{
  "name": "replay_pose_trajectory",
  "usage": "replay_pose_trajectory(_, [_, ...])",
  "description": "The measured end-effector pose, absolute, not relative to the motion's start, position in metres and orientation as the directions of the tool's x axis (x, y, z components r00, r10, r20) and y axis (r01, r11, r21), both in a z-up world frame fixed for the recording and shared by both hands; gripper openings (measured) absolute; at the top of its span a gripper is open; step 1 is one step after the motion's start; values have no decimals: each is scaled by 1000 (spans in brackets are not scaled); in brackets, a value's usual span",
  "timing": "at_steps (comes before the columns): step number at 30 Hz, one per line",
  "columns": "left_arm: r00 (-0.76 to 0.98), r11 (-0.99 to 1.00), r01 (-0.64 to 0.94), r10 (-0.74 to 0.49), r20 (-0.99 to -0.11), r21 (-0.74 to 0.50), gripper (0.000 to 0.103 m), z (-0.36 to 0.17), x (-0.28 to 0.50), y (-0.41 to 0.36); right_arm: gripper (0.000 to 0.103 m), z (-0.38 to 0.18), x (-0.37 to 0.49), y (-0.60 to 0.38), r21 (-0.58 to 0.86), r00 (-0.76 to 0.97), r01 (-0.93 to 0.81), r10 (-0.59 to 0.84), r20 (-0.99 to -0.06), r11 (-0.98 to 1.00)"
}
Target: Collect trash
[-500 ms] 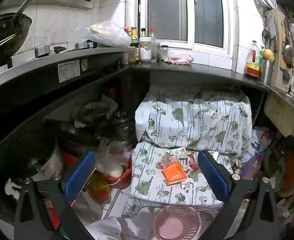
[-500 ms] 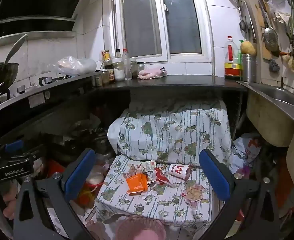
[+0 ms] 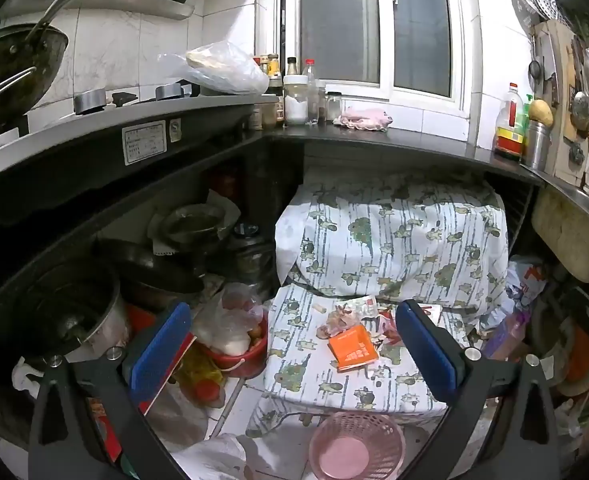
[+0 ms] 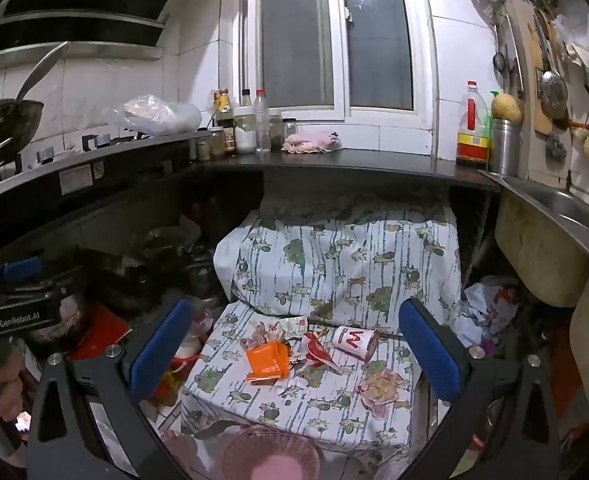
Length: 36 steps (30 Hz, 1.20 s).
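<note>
Trash lies on a low surface under a patterned cloth (image 3: 334, 384) (image 4: 294, 404): an orange carton (image 3: 352, 348) (image 4: 268, 362), crumpled paper (image 3: 342, 316) (image 4: 266, 330), a red wrapper (image 4: 318, 350), a white cup on its side (image 4: 352, 340) and a crumpled pinkish wrapper (image 4: 380, 390). A pink mesh basket (image 3: 356, 442) (image 4: 270, 456) stands on the floor in front of it. My left gripper (image 3: 294, 348) and right gripper (image 4: 290, 350) both hang open above and short of the trash, with nothing between their blue pads.
A dark counter (image 3: 374, 142) runs overhead with jars, bottles and a pink rag. Pots (image 3: 66, 308) and a red bucket with bags (image 3: 234, 344) crowd the left under-shelf. A sink basin (image 4: 542, 256) hangs at right, with crumpled bags (image 4: 490, 304) beneath it.
</note>
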State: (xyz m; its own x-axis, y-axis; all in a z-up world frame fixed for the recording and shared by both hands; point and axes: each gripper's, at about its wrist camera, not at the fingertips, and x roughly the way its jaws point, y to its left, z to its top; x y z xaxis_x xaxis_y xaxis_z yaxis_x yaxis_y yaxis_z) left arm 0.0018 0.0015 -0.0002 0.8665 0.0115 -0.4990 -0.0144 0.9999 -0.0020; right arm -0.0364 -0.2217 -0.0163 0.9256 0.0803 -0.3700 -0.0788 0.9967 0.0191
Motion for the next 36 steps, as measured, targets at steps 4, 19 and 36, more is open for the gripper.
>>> replay_pose_trajectory(4, [865,1000,-14,11,-501,-2,103,0,6,0,103,-14,-37,-226,12,928,-77,76,-364,997])
replay_pose_trajectory(19, [881,999,-44,32,-471,-13,103,13,-5,12,103,-11,-43,-228,26,929,-107,110,-354,994])
replay_pose_trajectory(36, [883,997,-64,38,-468,-39,103,12,-4,23,103,-14,-37,-215,7,927,-113,108,-359,994])
